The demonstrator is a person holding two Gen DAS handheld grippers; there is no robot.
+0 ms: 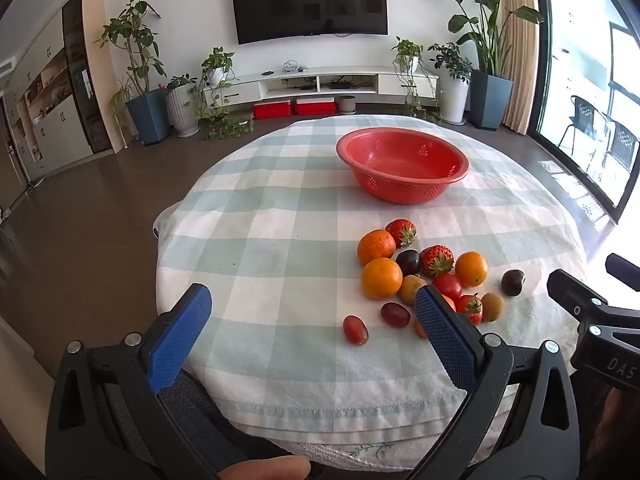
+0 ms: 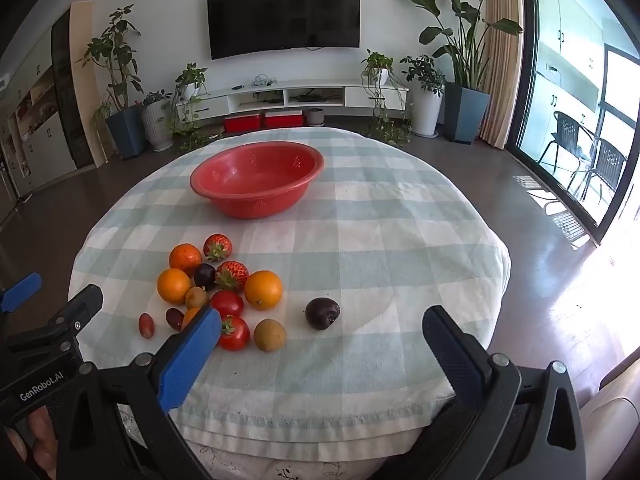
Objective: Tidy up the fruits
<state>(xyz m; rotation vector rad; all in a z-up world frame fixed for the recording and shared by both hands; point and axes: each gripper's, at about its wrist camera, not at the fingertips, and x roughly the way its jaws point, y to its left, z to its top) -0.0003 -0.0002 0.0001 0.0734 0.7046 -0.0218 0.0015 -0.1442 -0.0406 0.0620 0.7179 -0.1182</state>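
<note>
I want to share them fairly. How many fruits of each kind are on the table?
Oranges: 4 (one half hidden)
Strawberries: 2
Tomatoes: 2
Red grapes: 2
Dark plums: 2
Brownish round fruits: 2
Total: 14

You've bare desk (image 2: 400, 240) right of the fruit cluster (image 2: 216, 284); the bowl (image 2: 256, 180) blocks beyond, probably clear behind.

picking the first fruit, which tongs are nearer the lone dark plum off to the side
Right. The right tongs hang open just short of the lone dark plum, which lies straight ahead between their tips. The left tongs sit farther left, with the plum beyond their right finger.
</note>
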